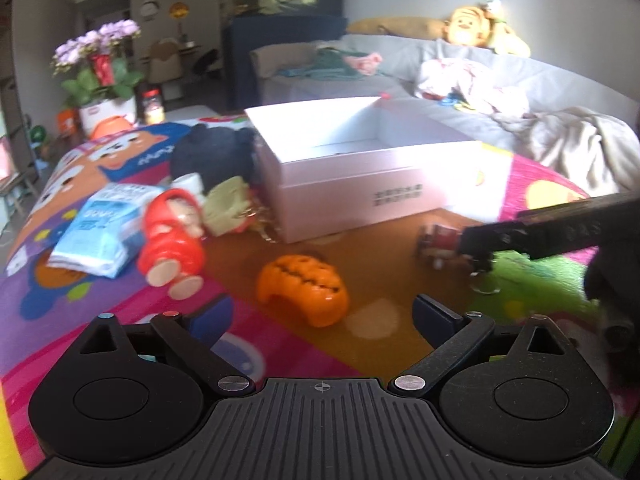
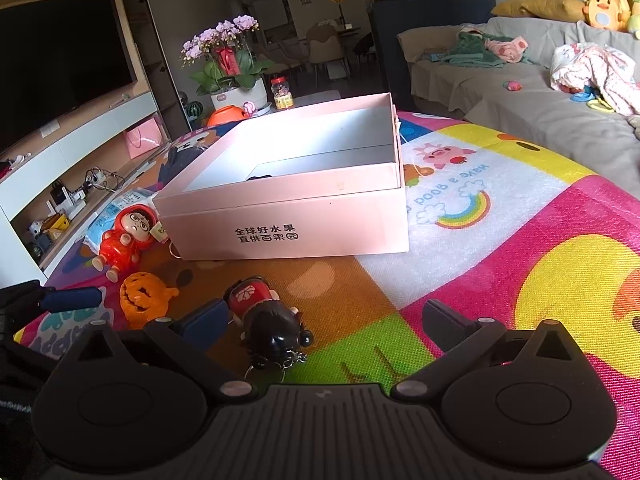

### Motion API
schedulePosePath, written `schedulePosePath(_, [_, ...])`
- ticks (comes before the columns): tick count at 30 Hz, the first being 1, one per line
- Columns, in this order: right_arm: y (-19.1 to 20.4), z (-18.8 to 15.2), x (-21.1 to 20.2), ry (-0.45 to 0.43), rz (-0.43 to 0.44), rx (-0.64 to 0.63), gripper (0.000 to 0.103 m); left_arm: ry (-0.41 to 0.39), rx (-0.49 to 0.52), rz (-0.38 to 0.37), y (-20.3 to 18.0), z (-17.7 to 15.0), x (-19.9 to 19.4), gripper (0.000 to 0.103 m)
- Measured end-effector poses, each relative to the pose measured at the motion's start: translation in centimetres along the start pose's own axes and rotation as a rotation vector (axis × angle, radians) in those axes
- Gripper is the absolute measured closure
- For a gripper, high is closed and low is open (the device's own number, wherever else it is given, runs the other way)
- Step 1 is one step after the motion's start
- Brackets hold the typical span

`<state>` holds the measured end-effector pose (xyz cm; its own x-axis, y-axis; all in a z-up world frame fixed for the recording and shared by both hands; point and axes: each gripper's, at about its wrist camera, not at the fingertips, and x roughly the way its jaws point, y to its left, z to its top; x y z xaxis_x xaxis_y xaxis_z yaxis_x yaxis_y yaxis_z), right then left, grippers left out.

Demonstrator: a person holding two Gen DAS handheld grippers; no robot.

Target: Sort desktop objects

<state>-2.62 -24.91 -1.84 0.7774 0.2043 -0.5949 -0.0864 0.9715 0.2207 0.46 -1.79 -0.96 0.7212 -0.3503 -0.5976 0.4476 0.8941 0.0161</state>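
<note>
The open pink cardboard box (image 2: 288,216), printed "全球好水果 直供百果园", stands on the colourful play mat (image 2: 500,264), where "Have a good" reads upside down. Both the left hand-held gripper (image 1: 320,316) and right hand-held gripper (image 2: 324,320) stand apart: the orange plastic pumpkin (image 1: 302,290) lies before the left, the black-haired red doll keychain (image 2: 266,316) beside the right's left finger, possibly touching.

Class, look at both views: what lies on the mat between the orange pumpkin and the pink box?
Nothing: between the pumpkin and the box only bare brown mat shows, in both wrist views.

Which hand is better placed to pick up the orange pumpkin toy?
Left, probably. The pumpkin toy lies just ahead of the open left tool; the right tool stands over the dark-haired figurine.
</note>
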Motion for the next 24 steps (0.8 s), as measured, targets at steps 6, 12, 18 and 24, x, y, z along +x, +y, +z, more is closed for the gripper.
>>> schedulePosePath(6, [1.3,-0.1,0.0,0.05,-0.109,-0.15,0.0,-0.007,0.062,0.003,-0.2,0.3,0.2,0.003])
schedulePosePath(12, [0.0,0.9,-1.7,-0.001,-0.185,-0.138,0.0,0.005,0.059,-0.009,0.0,1.6,2.8,0.004])
schedulePosePath(18, [2.1,1.6,-1.1,0.052,-0.087,-0.178,0.0,0.026,0.036,-0.006,0.6,1.4,3.1,0.041])
schedulePosePath(24, [4.6,2.4,1.6,0.097,-0.06,-0.182,0.0,0.009,0.104,-0.017,-0.5,-0.4,-0.8,0.041])
